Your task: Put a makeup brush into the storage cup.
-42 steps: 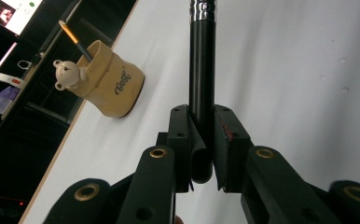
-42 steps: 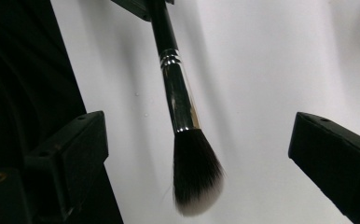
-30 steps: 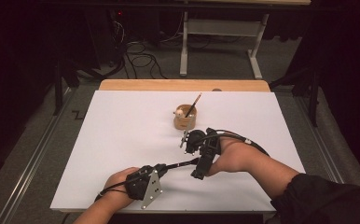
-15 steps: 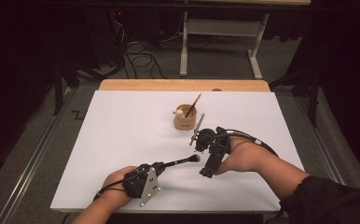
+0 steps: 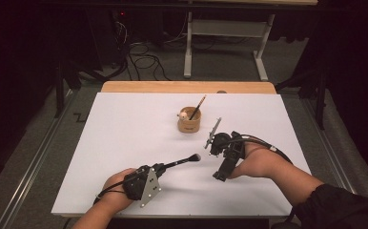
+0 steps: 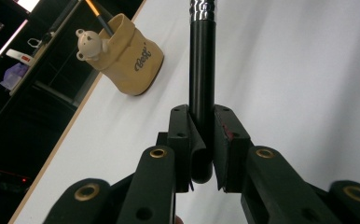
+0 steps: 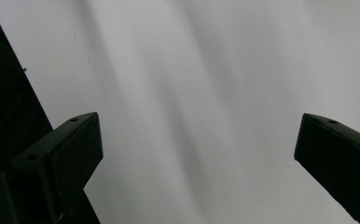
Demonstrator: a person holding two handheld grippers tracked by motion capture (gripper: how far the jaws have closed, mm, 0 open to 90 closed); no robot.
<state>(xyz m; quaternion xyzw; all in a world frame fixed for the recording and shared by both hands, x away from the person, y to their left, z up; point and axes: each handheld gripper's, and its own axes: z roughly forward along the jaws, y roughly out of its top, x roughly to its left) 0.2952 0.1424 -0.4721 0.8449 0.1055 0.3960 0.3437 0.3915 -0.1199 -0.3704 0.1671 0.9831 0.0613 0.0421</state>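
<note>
Near the front of the white surface (image 5: pixel 125 143), the left claw (image 5: pixel 160 168) grips a black brush (image 5: pixel 182 161) by its handle, head aimed toward the bear cup (image 5: pixel 189 120). The right claw (image 5: pixel 219 143) is wide open, holding nothing. Next, probably, carry the brush up and drop it upright into the cup.

We see a white sheet (image 5: pixel 125 143) covering the tabletop, with a strip of wooden board (image 5: pixel 148 87) bare along its 12 o'clock edge. Just past the sheet's middle, towards 12 o'clock, a tan cup (image 5: pixel 189 125) stands upright. A small bear figure (image 5: pixel 184 115) perches at its rim, and a pencil (image 5: pixel 199 106) in it leans towards 1 o'clock. Beyond the table, at 11 o'clock, dark cables (image 5: pixel 144 62) lie on the grey floor (image 5: pixel 77 95). At 12 o'clock we see a white metal frame (image 5: pixel 188 47).
</note>
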